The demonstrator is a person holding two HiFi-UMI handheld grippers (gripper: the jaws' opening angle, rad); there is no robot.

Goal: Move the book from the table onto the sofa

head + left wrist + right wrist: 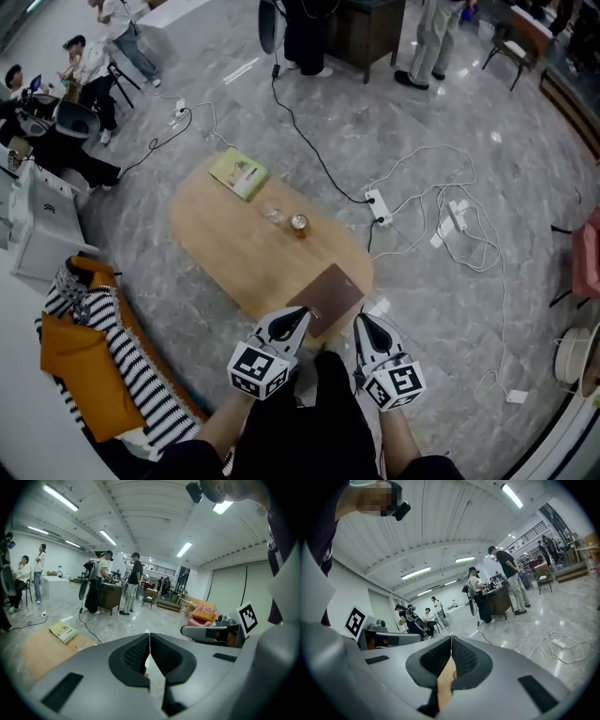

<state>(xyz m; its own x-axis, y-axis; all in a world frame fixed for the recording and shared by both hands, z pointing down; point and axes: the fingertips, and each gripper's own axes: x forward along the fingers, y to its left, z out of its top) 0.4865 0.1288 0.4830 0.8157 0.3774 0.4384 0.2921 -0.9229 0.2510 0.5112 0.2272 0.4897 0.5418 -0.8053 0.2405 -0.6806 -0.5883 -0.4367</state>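
can (299,225) upright on table (230,258)

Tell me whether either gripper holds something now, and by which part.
Nothing is held: the left gripper and the right gripper are shut and empty, and the brown book lies on the table.

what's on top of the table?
On the table: a green book at the far end, a can and a small clear item mid-table, and a brown book at the near edge. The left gripper covers the table's near tip, so anything there is hidden.
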